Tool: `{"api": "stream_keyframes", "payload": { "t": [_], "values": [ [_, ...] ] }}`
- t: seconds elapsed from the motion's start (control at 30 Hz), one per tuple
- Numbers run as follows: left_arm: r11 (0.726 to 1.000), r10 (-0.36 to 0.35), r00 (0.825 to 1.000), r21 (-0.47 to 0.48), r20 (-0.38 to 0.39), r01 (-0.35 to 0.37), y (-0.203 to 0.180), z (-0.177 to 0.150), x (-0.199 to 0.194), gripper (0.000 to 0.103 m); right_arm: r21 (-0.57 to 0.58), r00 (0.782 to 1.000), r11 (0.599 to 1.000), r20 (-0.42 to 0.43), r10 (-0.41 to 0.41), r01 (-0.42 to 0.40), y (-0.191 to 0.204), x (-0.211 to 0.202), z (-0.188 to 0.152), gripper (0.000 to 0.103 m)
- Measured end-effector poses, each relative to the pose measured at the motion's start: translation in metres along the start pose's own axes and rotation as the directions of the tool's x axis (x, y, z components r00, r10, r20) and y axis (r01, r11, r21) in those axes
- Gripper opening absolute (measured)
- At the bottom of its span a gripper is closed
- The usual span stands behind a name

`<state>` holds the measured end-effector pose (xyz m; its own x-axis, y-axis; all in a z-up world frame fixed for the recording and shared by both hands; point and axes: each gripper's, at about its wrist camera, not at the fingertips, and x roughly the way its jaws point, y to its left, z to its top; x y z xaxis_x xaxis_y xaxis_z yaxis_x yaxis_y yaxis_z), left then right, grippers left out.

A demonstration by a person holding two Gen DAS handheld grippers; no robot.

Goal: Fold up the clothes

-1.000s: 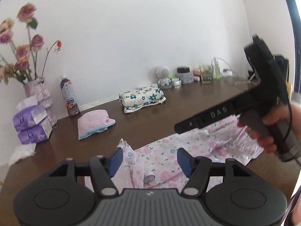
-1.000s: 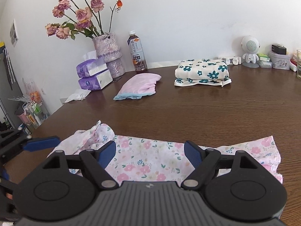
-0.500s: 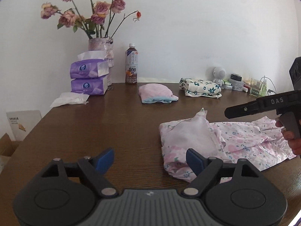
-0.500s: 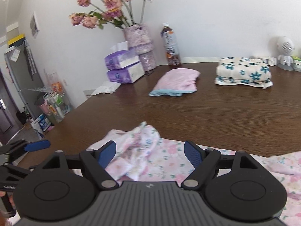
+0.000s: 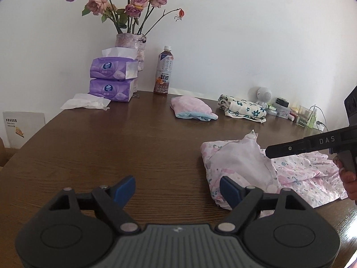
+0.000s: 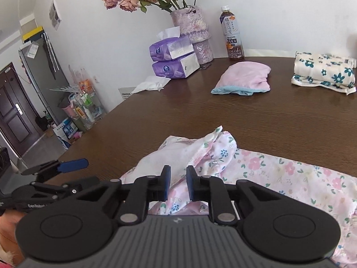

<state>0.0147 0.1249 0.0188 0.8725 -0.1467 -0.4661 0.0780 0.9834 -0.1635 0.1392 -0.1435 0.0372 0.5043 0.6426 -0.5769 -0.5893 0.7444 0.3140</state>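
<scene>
while two folded garments, one pink (image 6: 244, 77) and one teal-flowered (image 6: 323, 72), sit at the far surface (image 5: 111, 147), the floral garment (image 6: 256, 167) lies near, partly folded; right tool (image 6: 178, 184) closing over it, left tool (image 5: 177, 188) apart.

White walls (image 5: 245, 44) surround a brown wooden table (image 5: 133, 147); dark door (image 6: 11, 111) at left.

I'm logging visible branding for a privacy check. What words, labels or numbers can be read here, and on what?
"DAS": on the right gripper's arm, left wrist view.
"GenRobot", partly cut off: on the left gripper's body, right wrist view.
"OOLONG", partly legible, under Chinese characters: on the bottle.
Tissue packs: round logo, too small to read.
White card at the left table edge: print blurred.
</scene>
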Motion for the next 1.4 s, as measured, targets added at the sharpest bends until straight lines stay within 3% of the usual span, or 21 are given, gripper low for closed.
{"api": "stream_keyframes", "payload": {
  "t": [0.07,0.1,0.13,0.17,0.3,0.37,0.43,0.47,0.53,0.63,0.77,1.03,1.2,1.4],
  "values": [
    [1.0,-0.017,1.0,-0.015,-0.001,0.017,0.001,0.0,0.001,0.083,0.005,1.0,1.0,0.006,-0.009,0.009,0.0,-0.002,-0.001,0.019],
    [0.999,-0.028,1.0,-0.023,-0.004,0.028,0.002,-0.001,0.002,0.083,0.011,1.0,1.0,0.009,-0.011,0.01,-0.001,-0.003,-0.001,0.029],
    [0.999,-0.039,0.999,-0.03,-0.006,0.039,0.002,-0.001,0.002,0.083,0.02,1.0,1.0,0.018,-0.014,0.014,-0.002,-0.004,-0.002,0.048],
    [0.998,-0.046,0.999,-0.034,-0.008,0.046,0.003,-0.001,0.003,0.083,0.028,0.999,0.999,0.026,-0.018,0.017,-0.002,-0.006,-0.003,0.054],
    [0.998,-0.049,0.999,-0.036,-0.006,0.048,0.006,-0.001,0.007,0.083,0.039,0.999,0.999,0.034,-0.031,0.03,-0.003,-0.01,-0.011,0.058],
    [0.997,-0.069,0.998,-0.036,-0.001,0.069,0.007,0.001,0.01,0.078,0.055,0.999,0.998,0.038,-0.039,0.036,-0.004,-0.012,-0.013,0.058],
    [0.993,-0.112,0.994,-0.043,-0.012,0.111,0.007,0.002,0.015,0.048,0.07,0.998,0.997,0.046,-0.047,0.044,-0.006,-0.014,-0.015,0.058],
    [0.991,-0.13,0.991,-0.042,-0.019,0.129,0.006,0.003,0.017,0.041,0.074,0.998,0.996,0.049,-0.045,0.041,-0.006,-0.015,-0.015,0.058],
    [0.986,-0.162,0.986,-0.035,-0.036,0.16,0.002,0.003,0.02,0.03,0.073,0.998,0.997,0.053,-0.038,0.035,-0.005,-0.017,-0.017,0.057],
    [0.979,-0.204,0.978,-0.012,-0.045,0.203,-0.006,0.004,0.023,0.029,0.068,0.999,0.998,0.048,-0.011,0.007,-0.003,-0.016,-0.02,0.048],
    [0.973,-0.228,0.971,0.027,-0.076,0.231,-0.022,0.005,0.03,0.029,0.073,0.999,0.997,0.019,0.035,-0.036,0.001,-0.006,-0.022,0.044],
    [0.956,-0.275,0.955,0.07,-0.108,0.284,-0.038,0.003,0.035,0.029,0.084,0.998,0.994,0.005,0.065,-0.065,0.002,0.004,-0.025,0.007],
    [0.95,-0.309,0.948,0.026,-0.079,0.312,-0.033,0.011,0.032,0.033,0.114,0.999,0.993,0.022,0.038,-0.041,-0.01,-0.003,-0.03,0.005],
    [0.96,-0.277,0.958,0.031,-0.071,0.28,-0.026,0.025,0.039,0.026,0.159,1.0,0.987,0.02,0.023,-0.026,-0.02,-0.003,-0.038,0.005]
  ]
}}
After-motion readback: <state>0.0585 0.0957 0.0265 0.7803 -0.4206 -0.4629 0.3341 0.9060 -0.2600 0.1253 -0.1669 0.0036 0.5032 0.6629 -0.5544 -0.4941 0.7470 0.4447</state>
